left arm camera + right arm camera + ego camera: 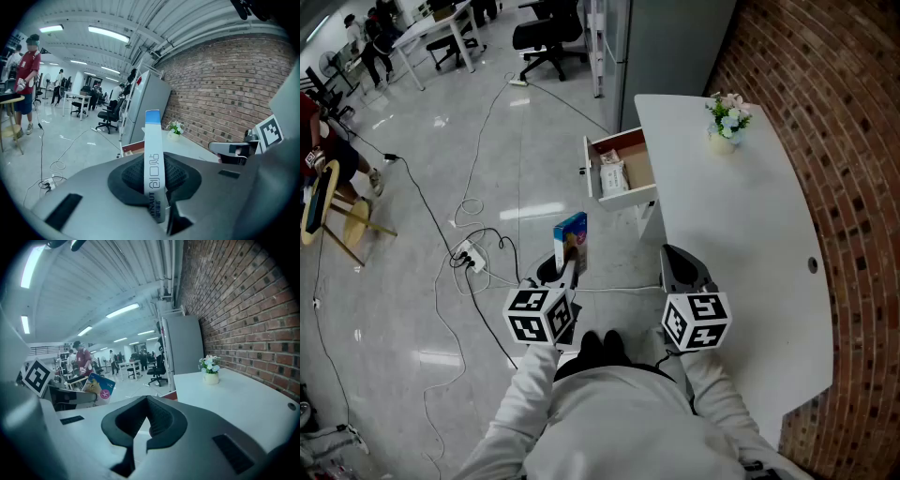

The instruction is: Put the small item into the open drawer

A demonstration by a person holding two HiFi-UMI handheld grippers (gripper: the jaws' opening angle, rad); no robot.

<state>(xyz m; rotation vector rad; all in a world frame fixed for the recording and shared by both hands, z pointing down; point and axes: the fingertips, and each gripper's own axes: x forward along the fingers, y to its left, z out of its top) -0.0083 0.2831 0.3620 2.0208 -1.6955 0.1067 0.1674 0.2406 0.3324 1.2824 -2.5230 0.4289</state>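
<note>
Drawer lies ahead and slightly right of the box, well apart from it. The box stands upright, long axis vertical, clamped edge-on between the left gripper's pads. Right gripper, beside the table, has its jaws together and empty.

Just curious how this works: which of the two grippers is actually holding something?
The left gripper: its jaws clamp a slim blue box. The right gripper has nothing between its jaws.
</note>
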